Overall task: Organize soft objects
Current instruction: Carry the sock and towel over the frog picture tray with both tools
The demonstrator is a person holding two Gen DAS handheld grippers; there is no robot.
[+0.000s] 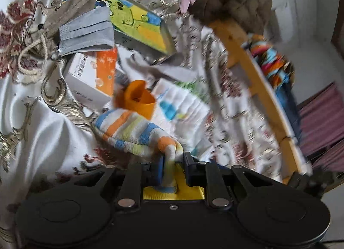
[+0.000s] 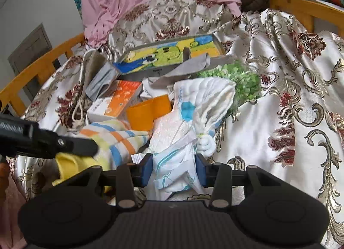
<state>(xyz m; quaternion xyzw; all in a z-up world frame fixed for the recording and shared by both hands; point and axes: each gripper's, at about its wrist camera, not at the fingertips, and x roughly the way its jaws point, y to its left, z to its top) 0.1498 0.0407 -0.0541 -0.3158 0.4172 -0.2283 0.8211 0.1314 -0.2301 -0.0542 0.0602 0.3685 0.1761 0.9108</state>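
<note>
The left hand-held gripper (image 1: pixel 173 168) has its jaws drawn narrow and pinched on a twisted end of a striped towel (image 1: pixel 133 129), banded in orange, blue, pale yellow and white. The cloth runs away from the pads and sags onto the bed, so the grip looks meant to drag the towel clear of the heap.

The right hand-held gripper (image 2: pixel 174 170) stands about half open, its blue pads against either side of a crumpled white cloth with blue print (image 2: pixel 178 163); it appears to hold this bunch, though how firmly I cannot tell.

Beyond both lies a jumble on a white bedspread with gold and red scrollwork (image 2: pixel 290 102): an orange cup (image 2: pixel 148 112), an orange-and-white carton (image 2: pixel 117 101), a grey face mask (image 1: pixel 86 31), a picture box with a green cartoon figure (image 2: pixel 169 54) and a green-patterned item (image 2: pixel 240 76). A wooden bed rail (image 2: pixel 38 70) edges the pile.
</note>
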